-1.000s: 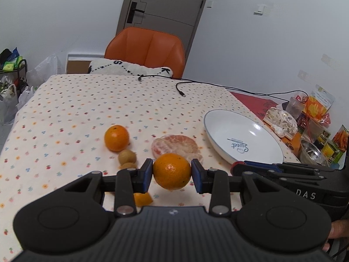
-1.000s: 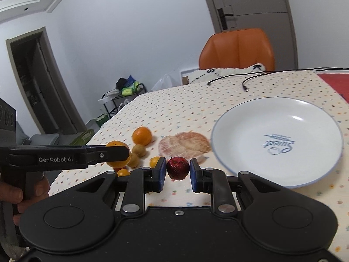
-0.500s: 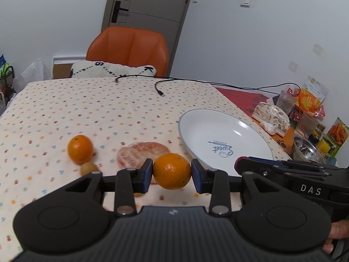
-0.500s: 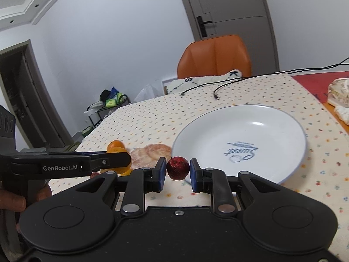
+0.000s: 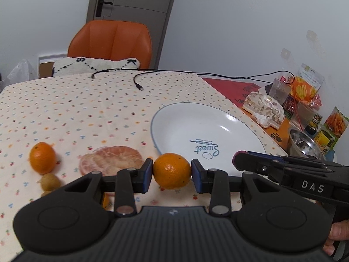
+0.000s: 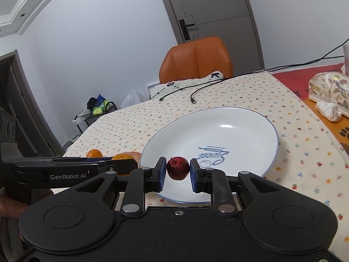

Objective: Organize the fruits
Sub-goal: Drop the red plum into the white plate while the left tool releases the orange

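My left gripper is shut on an orange, held above the tablecloth just left of the white plate. My right gripper is shut on a small dark red fruit, held over the near rim of the plate. On the cloth lie a second orange, a peeled pomelo piece and a small brown fruit. In the right wrist view the left gripper shows at the left with its orange. The right gripper's side crosses the left wrist view.
A black cable lies on the far part of the dotted tablecloth. An orange chair with a white cushion stands behind the table. Snack packets, a tissue box and a metal bowl crowd the right edge.
Both grippers have moved right toward the plate with their fruit held. The red fruit now hangs over the plate's near rim; the loose fruits have slid to the left of the left wrist view.
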A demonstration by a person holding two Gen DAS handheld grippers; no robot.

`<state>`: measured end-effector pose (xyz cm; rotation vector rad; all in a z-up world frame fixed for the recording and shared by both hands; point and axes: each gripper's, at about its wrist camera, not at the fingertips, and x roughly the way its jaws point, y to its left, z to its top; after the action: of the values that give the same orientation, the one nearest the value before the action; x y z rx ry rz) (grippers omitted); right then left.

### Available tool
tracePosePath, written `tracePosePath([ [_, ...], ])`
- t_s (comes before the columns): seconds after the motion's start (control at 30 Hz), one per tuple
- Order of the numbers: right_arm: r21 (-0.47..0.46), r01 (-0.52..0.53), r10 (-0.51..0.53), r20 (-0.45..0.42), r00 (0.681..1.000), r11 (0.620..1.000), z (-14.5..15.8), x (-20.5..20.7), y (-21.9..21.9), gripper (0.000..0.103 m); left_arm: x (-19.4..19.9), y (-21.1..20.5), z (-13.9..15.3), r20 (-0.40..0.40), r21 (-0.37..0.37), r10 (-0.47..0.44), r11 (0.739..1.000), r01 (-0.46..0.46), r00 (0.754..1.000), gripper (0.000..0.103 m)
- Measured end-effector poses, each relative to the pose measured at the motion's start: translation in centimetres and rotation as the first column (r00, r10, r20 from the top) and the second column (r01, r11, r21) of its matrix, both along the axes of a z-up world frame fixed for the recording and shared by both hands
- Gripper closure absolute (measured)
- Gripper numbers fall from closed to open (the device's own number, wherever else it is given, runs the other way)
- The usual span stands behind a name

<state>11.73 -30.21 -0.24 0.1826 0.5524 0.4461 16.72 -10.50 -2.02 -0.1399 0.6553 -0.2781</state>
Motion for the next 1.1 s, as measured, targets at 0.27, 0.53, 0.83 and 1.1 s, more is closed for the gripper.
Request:
tracePosePath([
  [0.27, 0.003, 0.025, -0.025, -0.01, 1.0, 1.0, -0.5, 0.8, -0.6, 0.081, 1.4, -1.0, 0.3, 0.014, 0.004, -0.01, 1.0, 0.009, 1.0, 0.067],
  [0.53, 0.002, 0.054, -0.054, -0.028, 0.998, 0.999, -1.1, 1.0, -1.1, 0.076, 1.9, -2.5, -0.3, -0.006, 0.009, -0.041, 0.999, 0.041, 0.999, 0.066],
  [0.83, 0.0, 0.058, -0.058, -0.028, 0.998, 0.998, -1.2, 0.5, -1.0, 0.074, 1.5, -2.1, -0.2, -0.012, 0.016, -0.017, 1.0, 0.018, 1.0, 0.065],
  [1.1, -0.008, 0.098, -0.098, -0.009, 0.995, 0.995, -0.9, -0.6, -0.1, 0.03, 0.0, -0.6, 0.1, -0.026, 0.025, 0.002, 1.0, -0.002, 1.0, 0.058],
])
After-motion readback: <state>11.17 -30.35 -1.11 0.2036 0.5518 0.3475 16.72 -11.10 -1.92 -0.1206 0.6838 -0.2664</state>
